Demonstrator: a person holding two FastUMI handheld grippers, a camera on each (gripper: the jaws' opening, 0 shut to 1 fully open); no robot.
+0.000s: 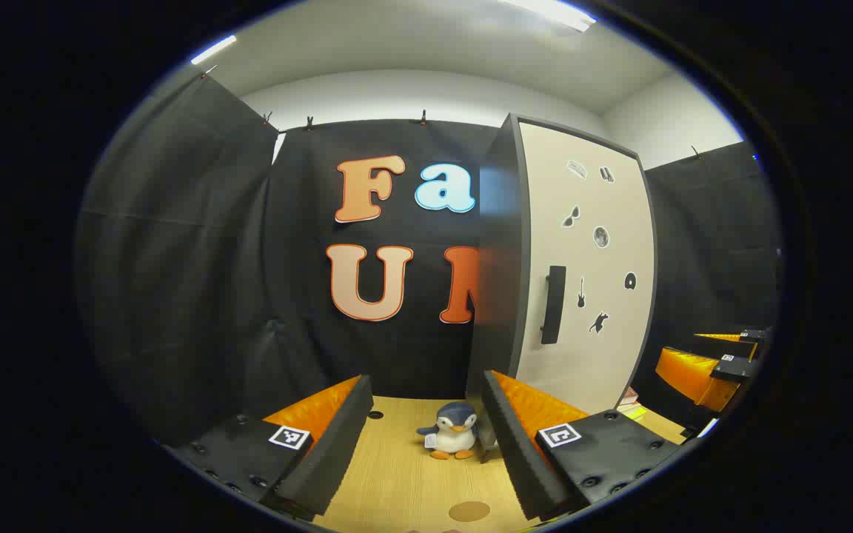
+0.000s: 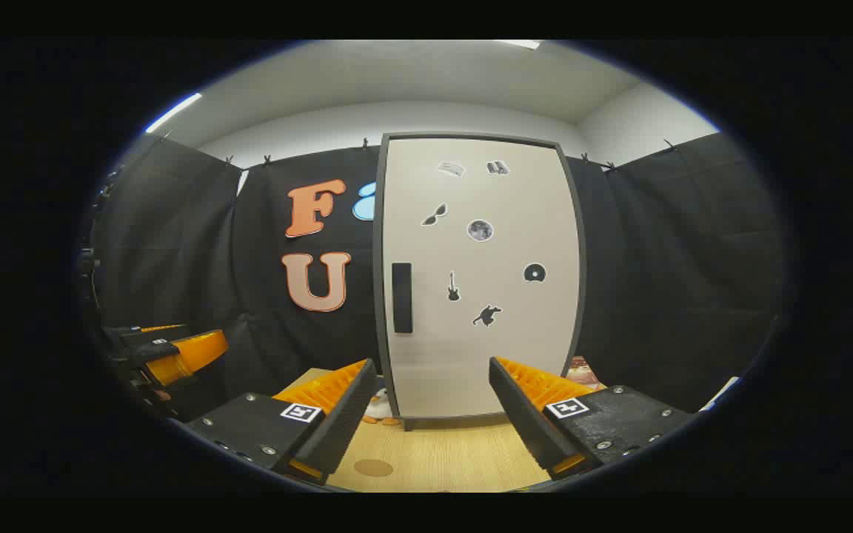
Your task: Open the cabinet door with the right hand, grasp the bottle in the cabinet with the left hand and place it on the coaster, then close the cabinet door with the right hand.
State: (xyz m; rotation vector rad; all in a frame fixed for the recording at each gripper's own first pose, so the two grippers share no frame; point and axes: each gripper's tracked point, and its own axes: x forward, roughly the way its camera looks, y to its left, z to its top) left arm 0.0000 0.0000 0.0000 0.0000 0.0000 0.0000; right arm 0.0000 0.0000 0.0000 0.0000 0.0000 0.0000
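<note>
Both views look low across the table (image 1: 397,474) at the cabinet (image 2: 482,296), right squarely.

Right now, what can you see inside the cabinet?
Nothing of its inside: the cabinet door is shut, its handle untouched, so any bottle behind it is covered. Both grippers hang open short of it. Outside, a penguin toy stands beside the cabinet.

Cream cabinet door (image 2: 482,296), black handle (image 2: 402,297)
</note>
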